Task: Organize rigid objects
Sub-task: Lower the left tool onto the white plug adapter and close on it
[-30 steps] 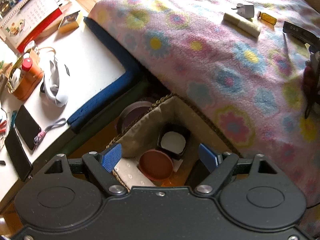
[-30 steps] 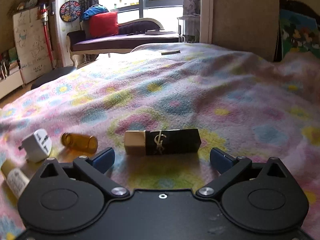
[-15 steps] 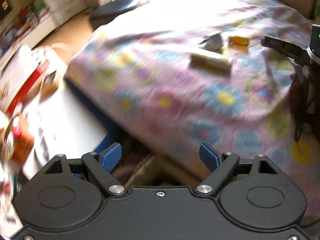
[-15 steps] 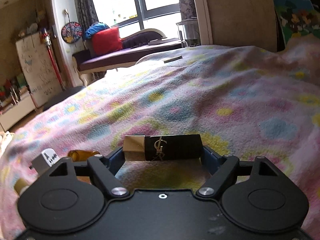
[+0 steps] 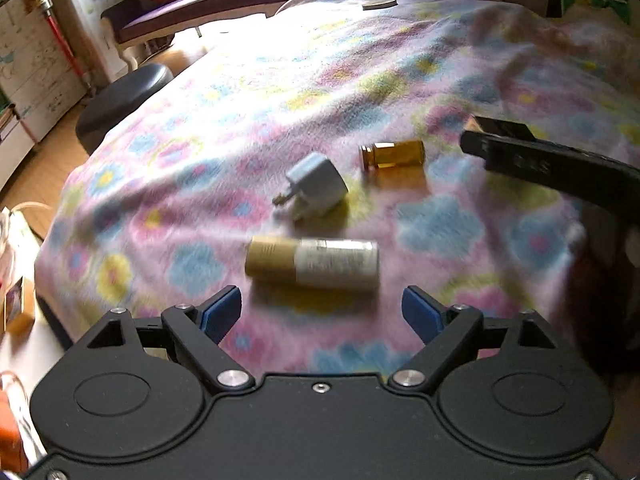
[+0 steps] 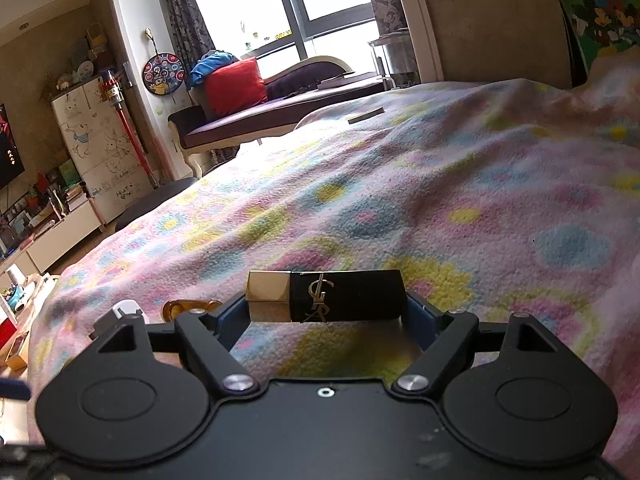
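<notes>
My right gripper [image 6: 326,306] is shut on a black and gold lipstick [image 6: 325,297], held crosswise by its ends just above the flowered blanket [image 6: 460,208]. My left gripper [image 5: 321,314] is open and empty, just short of a tan and white tube [image 5: 313,265] lying on its side on the blanket [image 5: 280,92]. Beyond the tube lie a white plug adapter [image 5: 316,188] and an amber bottle [image 5: 393,155]. The adapter [image 6: 126,308] and bottle [image 6: 190,307] peek out left of the right gripper. The right gripper's body [image 5: 548,168] shows in the left wrist view.
A dark round stool [image 5: 120,104] stands beyond the bed's left edge. A daybed with a red cushion [image 6: 236,86] sits under the window. A small flat object [image 5: 379,3] lies far back on the blanket. A desk corner with small items [image 5: 16,308] is at the left.
My left gripper swung up from the basket beside the bed to face the tube on the blanket. My right gripper closed on the lipstick and lifted it slightly.
</notes>
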Motion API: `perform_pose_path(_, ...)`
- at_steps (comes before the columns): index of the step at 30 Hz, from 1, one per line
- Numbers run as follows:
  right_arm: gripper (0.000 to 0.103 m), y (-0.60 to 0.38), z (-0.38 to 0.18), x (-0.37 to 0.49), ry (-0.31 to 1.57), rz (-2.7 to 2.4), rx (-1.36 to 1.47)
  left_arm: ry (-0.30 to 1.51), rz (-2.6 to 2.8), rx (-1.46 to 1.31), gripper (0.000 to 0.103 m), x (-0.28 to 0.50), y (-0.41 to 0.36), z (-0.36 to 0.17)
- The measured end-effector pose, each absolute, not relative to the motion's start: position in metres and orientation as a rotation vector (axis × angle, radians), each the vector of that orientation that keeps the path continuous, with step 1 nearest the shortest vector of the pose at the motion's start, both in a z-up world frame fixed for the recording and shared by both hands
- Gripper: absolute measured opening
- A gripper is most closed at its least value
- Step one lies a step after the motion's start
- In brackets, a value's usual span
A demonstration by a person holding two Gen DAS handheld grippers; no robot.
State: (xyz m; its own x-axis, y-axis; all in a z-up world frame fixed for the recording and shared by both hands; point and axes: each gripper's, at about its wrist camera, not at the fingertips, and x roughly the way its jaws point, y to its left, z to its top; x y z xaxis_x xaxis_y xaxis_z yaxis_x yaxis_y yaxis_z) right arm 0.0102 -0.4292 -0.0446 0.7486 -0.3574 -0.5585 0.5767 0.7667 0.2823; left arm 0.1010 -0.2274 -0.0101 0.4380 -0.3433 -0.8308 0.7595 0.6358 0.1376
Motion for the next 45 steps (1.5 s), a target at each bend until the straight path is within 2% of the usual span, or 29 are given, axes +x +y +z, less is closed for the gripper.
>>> perform_pose_path(10, 0.082, -0.432, -0.046, 0.011, 0.507, -0.530, 0.463, 0.848, -0.773, 0.603, 0.088, 0.118, -0.243, -0.025)
perform_pose_path(14, 0.082, -0.432, -0.046, 0.011, 0.506, -0.530, 0.463, 0.844, -0.794, 0.553, 0.078, 0.122, -0.238, -0.024)
perform_pose_path(15, 0.082, -0.432, -0.046, 0.011, 0.505, -0.530, 0.461, 0.850, -0.802, 0.524, 0.069, 0.123, -0.235, -0.022)
perform_pose_path(19, 0.082, -0.432, -0.045, 0.012, 0.509, -0.533, 0.454, 0.854, -0.795, 0.506, 0.066, 0.119, -0.231, -0.017)
perform_pose_path(21, 0.082, -0.431, -0.045, 0.013, 0.510, -0.533, 0.451, 0.845, -0.790, 0.558, 0.070, 0.114, -0.233, -0.020)
perform_pose_path(23, 0.082, -0.431, -0.045, 0.014, 0.510, -0.533, 0.450, 0.837, -0.798, 0.593, 0.077, 0.111, -0.233, -0.021)
perform_pose_path(25, 0.082, -0.431, -0.045, 0.013, 0.510, -0.533, 0.450, 0.838, -0.809, 0.589, 0.095, 0.112, -0.231, -0.019)
perform_pose_path(26, 0.082, -0.431, -0.045, 0.013, 0.510, -0.533, 0.450, 0.833, -0.808, 0.587, 0.097, 0.114, -0.229, -0.019)
perform_pose_path(33, 0.082, -0.431, -0.046, 0.014, 0.510, -0.531, 0.455, 0.837, -0.787, 0.618, 0.097, 0.129, -0.238, -0.026)
perform_pose_path(38, 0.082, -0.431, -0.046, 0.014, 0.510, -0.531, 0.453, 0.902, -0.805, 0.413, 0.097, 0.147, -0.236, -0.012)
perform_pose_path(45, 0.082, -0.431, -0.047, 0.014, 0.507, -0.530, 0.455, 1.020, -0.665, 0.299, 0.093, 0.163, -0.261, -0.016)
